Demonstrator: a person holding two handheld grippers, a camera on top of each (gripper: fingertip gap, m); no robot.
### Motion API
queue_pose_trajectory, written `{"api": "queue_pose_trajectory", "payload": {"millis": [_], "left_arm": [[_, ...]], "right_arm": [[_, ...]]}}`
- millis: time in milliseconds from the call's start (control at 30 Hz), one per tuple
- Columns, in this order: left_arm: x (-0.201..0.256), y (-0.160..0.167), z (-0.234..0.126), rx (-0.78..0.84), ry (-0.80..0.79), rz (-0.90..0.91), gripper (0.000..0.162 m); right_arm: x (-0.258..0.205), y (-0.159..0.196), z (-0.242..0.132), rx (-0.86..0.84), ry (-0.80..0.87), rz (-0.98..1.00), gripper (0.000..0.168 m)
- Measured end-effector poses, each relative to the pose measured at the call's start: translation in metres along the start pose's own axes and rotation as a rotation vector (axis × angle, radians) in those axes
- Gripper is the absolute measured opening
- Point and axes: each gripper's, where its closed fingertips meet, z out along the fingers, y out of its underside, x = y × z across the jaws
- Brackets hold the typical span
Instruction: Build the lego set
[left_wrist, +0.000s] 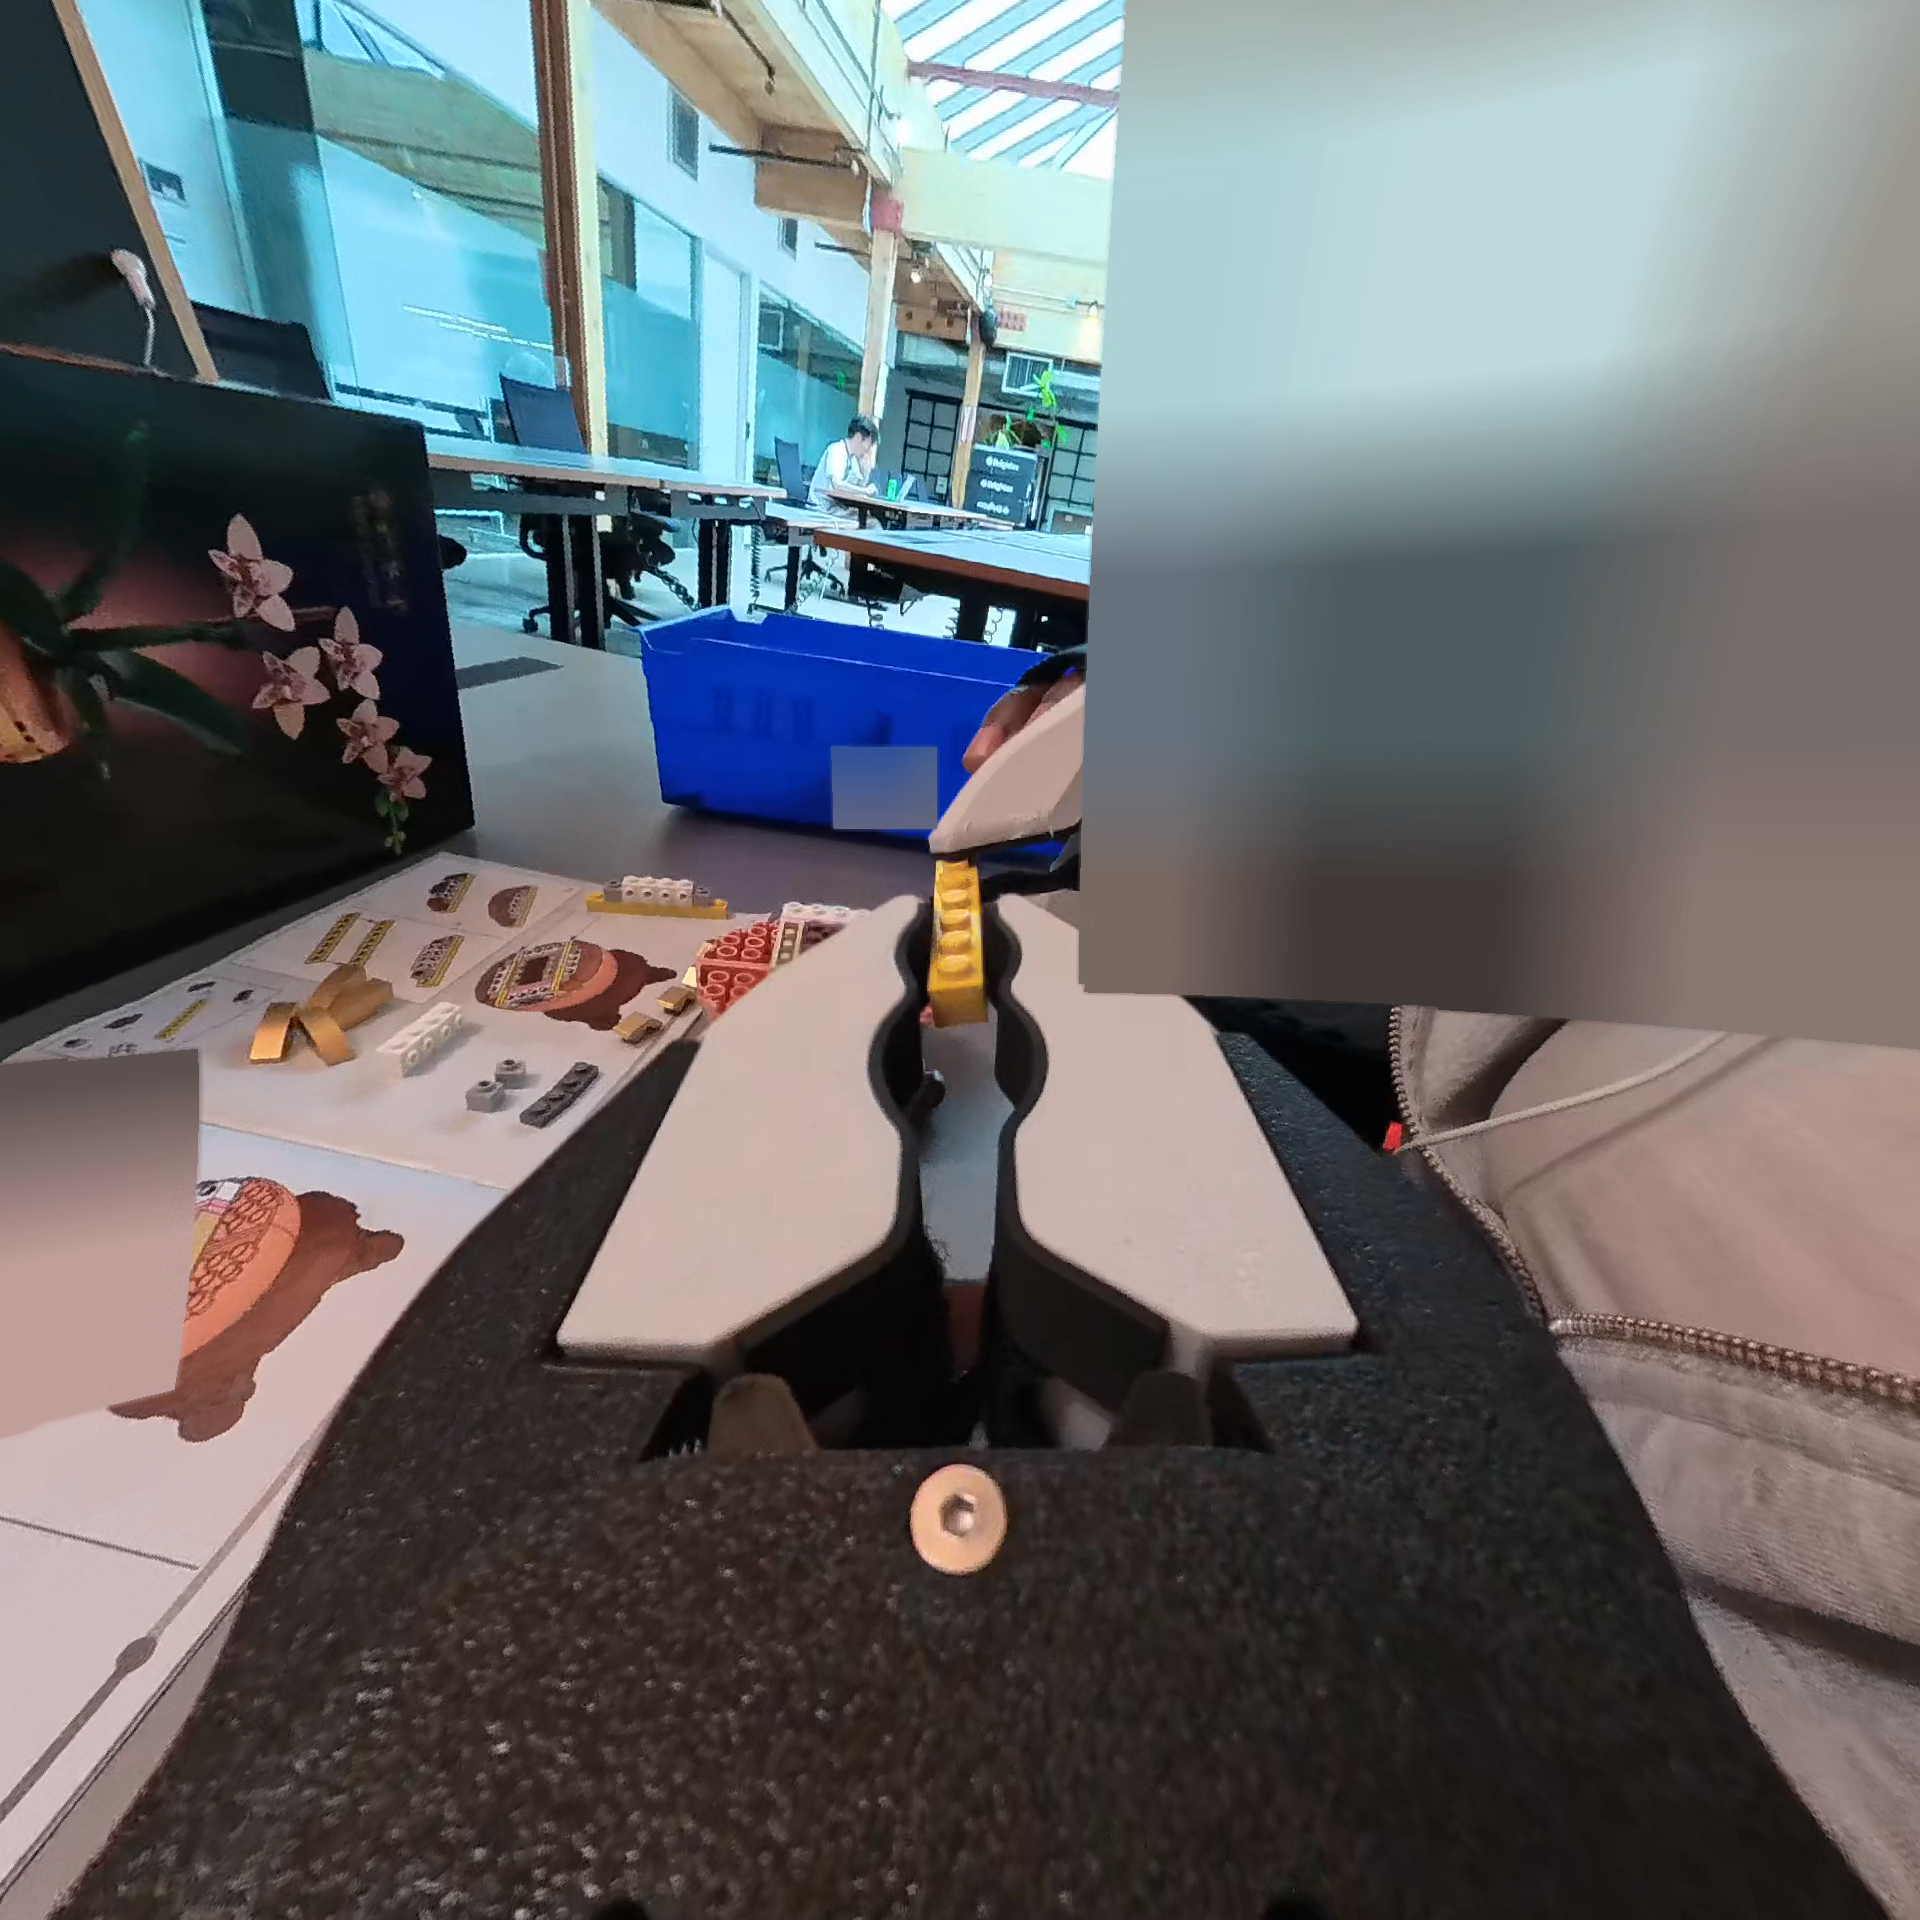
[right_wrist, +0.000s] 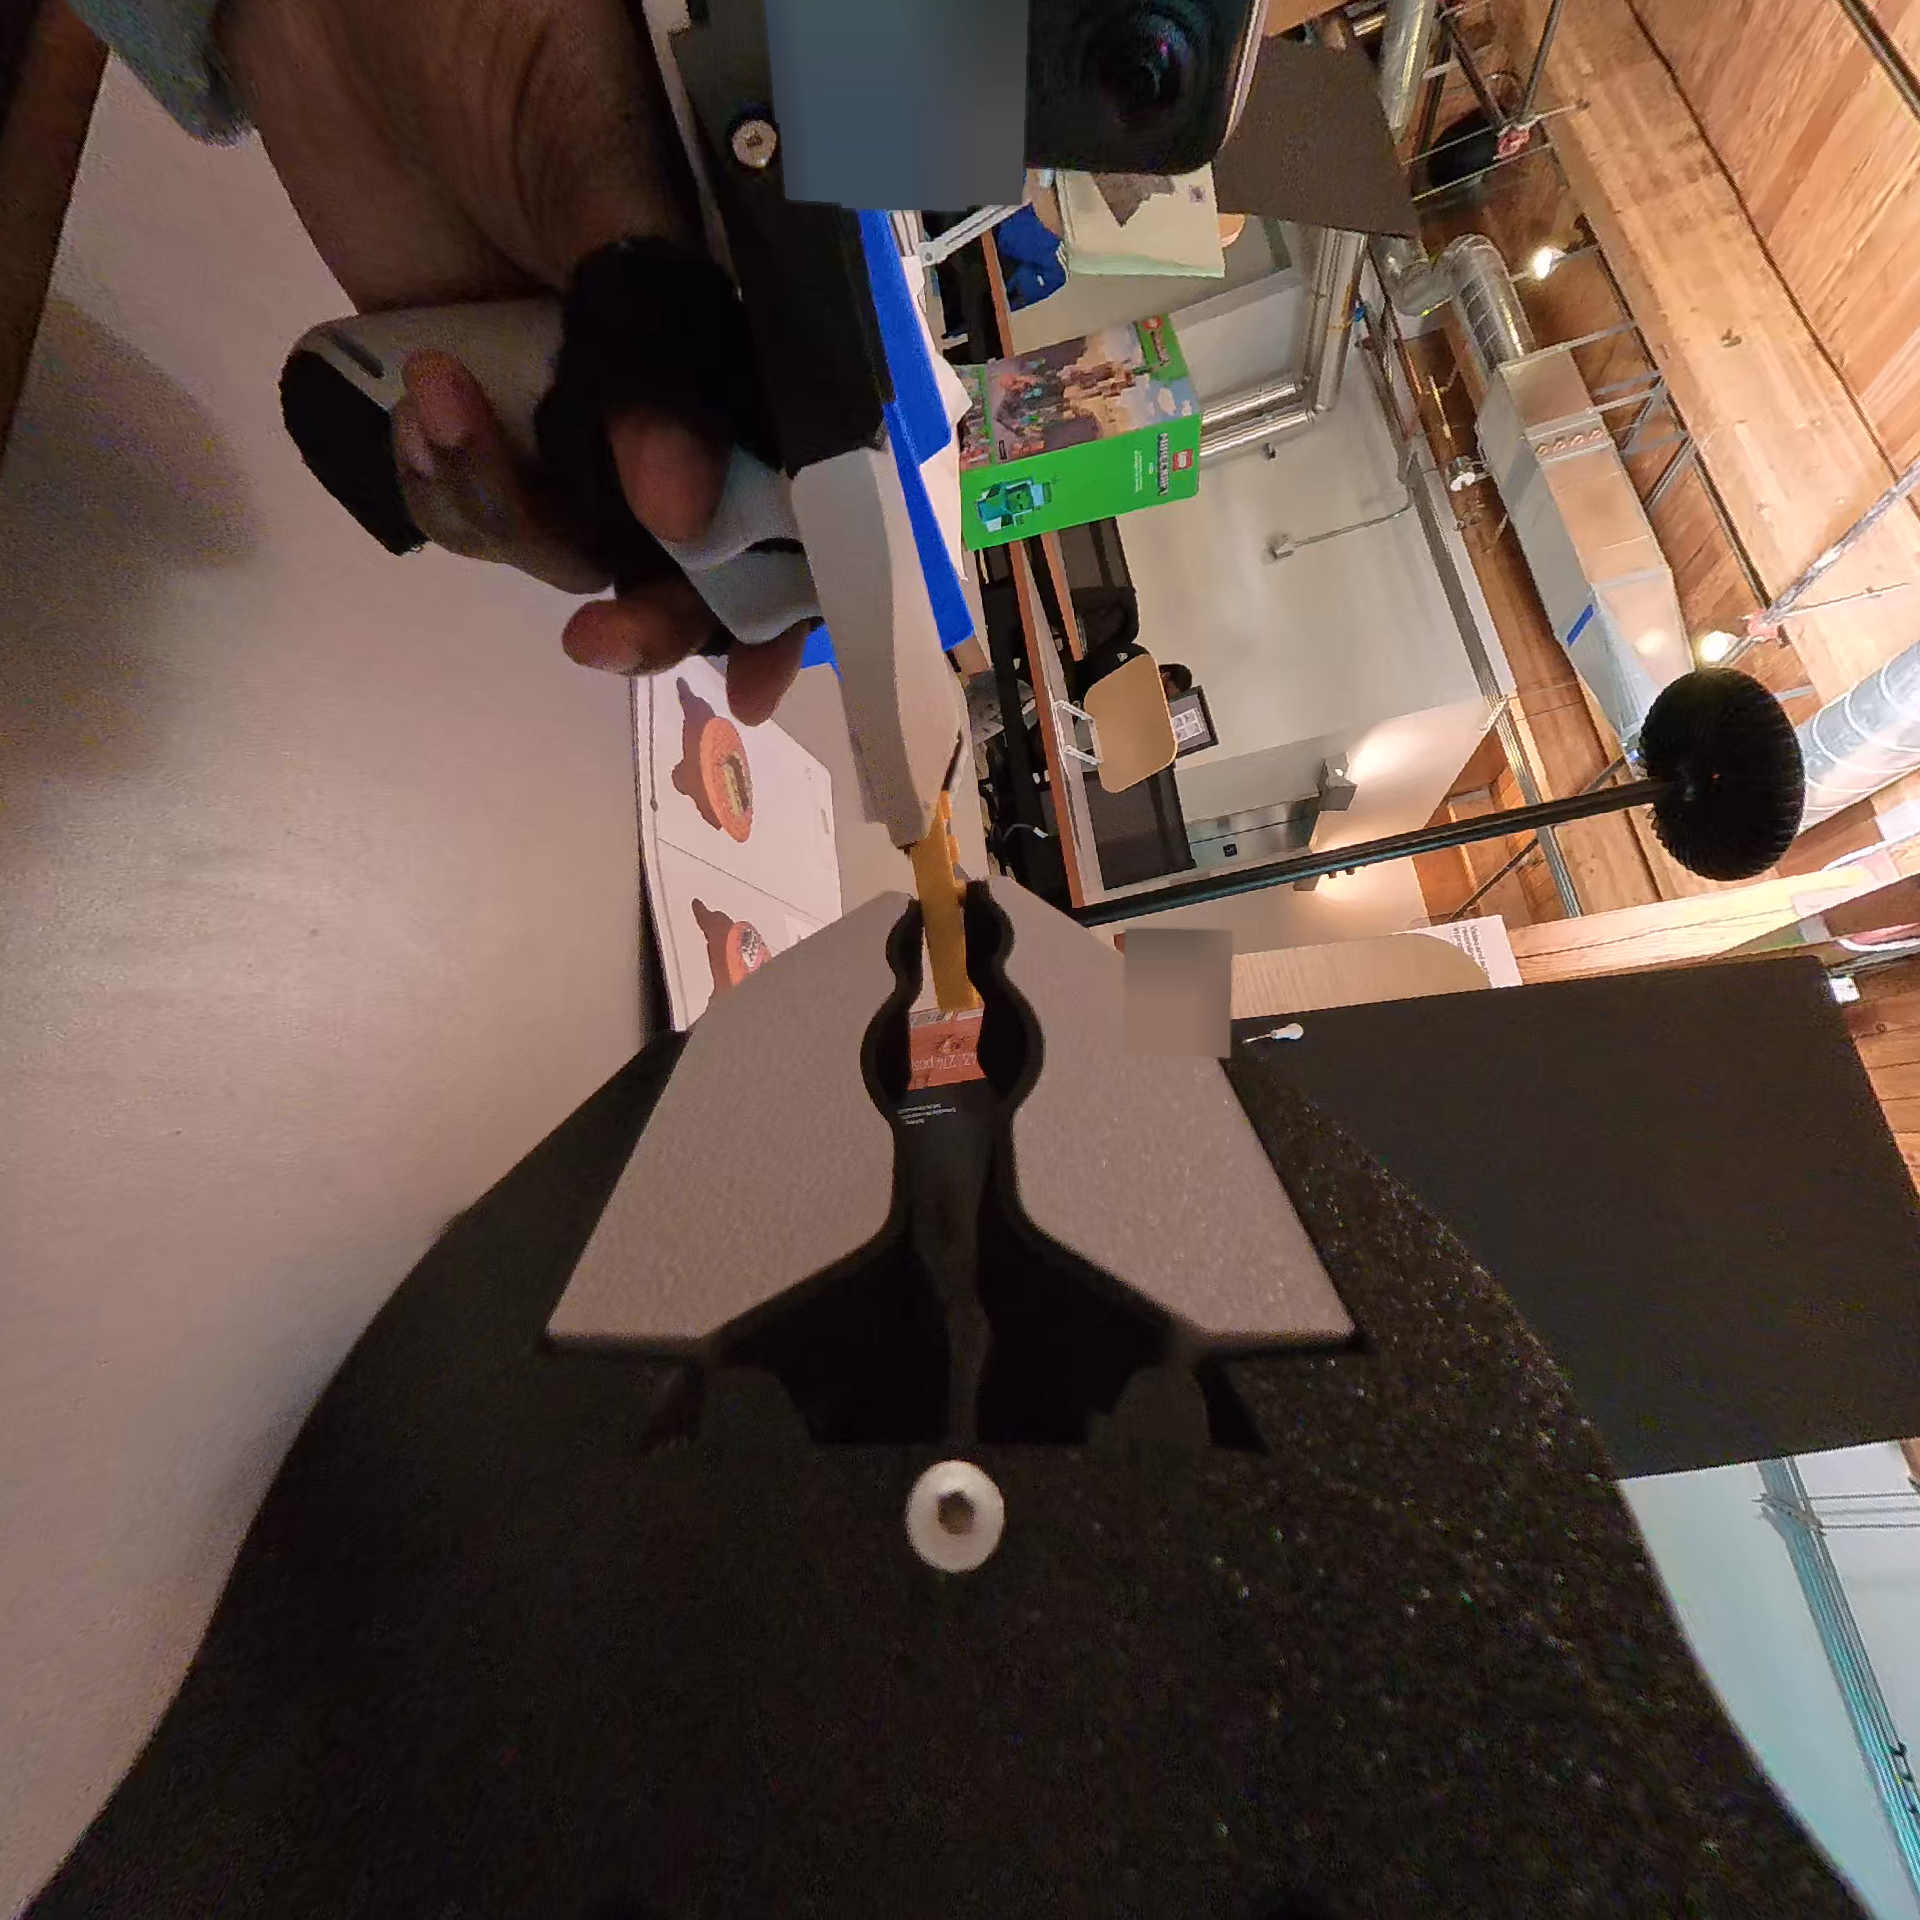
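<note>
A long yellow brick (left_wrist: 958, 977) is held above the table between both grippers. My left gripper (left_wrist: 956, 909) is shut on its near end. The right gripper's finger (left_wrist: 1013, 790) clamps its far end. In the right wrist view, which is rolled sideways, my right gripper (right_wrist: 943, 899) is shut on the same yellow brick (right_wrist: 948, 956). There the left gripper's finger (right_wrist: 894, 665), held by a hand, grips the opposite end. A round salmon assembly (left_wrist: 748, 961) lies on the open instruction booklet (left_wrist: 343, 1143).
On the booklet lie a yellow plate with grey bricks (left_wrist: 657, 896), gold pieces (left_wrist: 322, 1013), a white brick (left_wrist: 421, 1039), small grey pieces (left_wrist: 497, 1083) and a dark plate (left_wrist: 559, 1093). A black set box (left_wrist: 208, 665) stands left and a blue bin (left_wrist: 790, 717) behind. A person's grey hoodie (left_wrist: 1662, 1247) is right.
</note>
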Motion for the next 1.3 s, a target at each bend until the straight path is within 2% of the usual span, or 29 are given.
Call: {"api": "queue_pose_trajectory", "payload": {"millis": [200, 467, 533, 633, 700, 767, 833, 967, 1100, 1233, 1300], "left_arm": [[-0.003, 0.003, 0.0, -0.006, 0.004, -0.014, 0.011], [-0.004, 0.005, -0.002, 0.001, 0.012, -0.009, 0.007], [-0.01, 0.008, -0.003, 0.004, -0.016, 0.026, 0.007], [-0.022, 0.018, -0.006, -0.029, -0.052, 0.019, 0.007], [-0.028, 0.026, -0.007, -0.055, -0.066, 0.007, 0.007], [-0.033, 0.032, -0.008, -0.074, -0.086, 0.002, 0.007], [-0.034, 0.032, -0.009, -0.069, -0.088, 0.002, 0.007], [-0.032, 0.029, -0.011, -0.046, -0.061, 0.0, 0.007], [-0.027, 0.032, -0.01, -0.063, -0.018, 0.021, 0.007], [-0.024, 0.031, -0.01, -0.057, 0.002, 0.042, 0.007], [-0.023, 0.03, -0.012, -0.046, 0.016, 0.03, 0.007]], "right_arm": [[0.0, -0.001, 0.002, 0.003, 0.005, 0.007, 0.007], [-0.003, -0.001, 0.006, 0.006, -0.029, 0.042, 0.008], [-0.001, 0.005, 0.003, -0.007, -0.111, 0.145, 0.016], [0.025, 0.033, -0.004, -0.054, -0.257, 0.447, 0.019], [0.037, 0.059, -0.005, -0.1, -0.41, 0.678, 0.01], [0.03, 0.092, 0.0, -0.198, -0.6, 0.802, 0.006], [0.009, 0.125, 0.011, -0.303, -0.764, 0.802, 0.01], [-0.032, 0.185, 0.048, -0.409, -0.864, 0.709, 0.017], [-0.055, 0.205, 0.067, -0.421, -0.931, 0.619, 0.017], [-0.063, 0.207, 0.076, -0.415, -0.958, 0.608, 0.018], [-0.068, 0.21, 0.078, -0.422, -0.97, 0.576, 0.011]]}}
